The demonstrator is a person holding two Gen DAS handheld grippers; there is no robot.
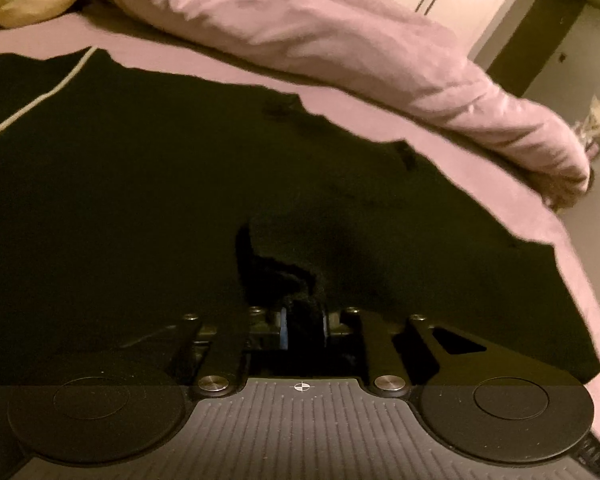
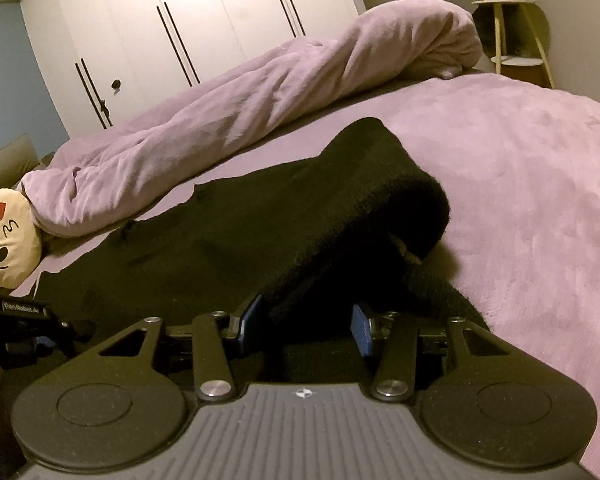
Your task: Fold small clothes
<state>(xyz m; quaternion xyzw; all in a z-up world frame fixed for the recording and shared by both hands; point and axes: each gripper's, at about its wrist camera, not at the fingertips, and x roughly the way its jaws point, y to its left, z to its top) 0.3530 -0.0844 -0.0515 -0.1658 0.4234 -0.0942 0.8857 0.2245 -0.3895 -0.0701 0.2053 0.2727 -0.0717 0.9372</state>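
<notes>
I can read only one piece of writing: small white lettering, seemingly "GenRobot.AI", on the black housing of my left gripper (image 2: 18, 312), seen from my right wrist; the letters are tiny and soft, so I am not sure of each one; that housing sits just below the cream cushion (image 2: 8, 236); the cushion bears no words, only a drawn face with a red heart, dark curved strokes and a black oval eye; beyond that cushion, the wardrobe (image 2: 180, 20) doors carry no readable lettering; from my left wrist, nothing legible shows anywhere.
</notes>
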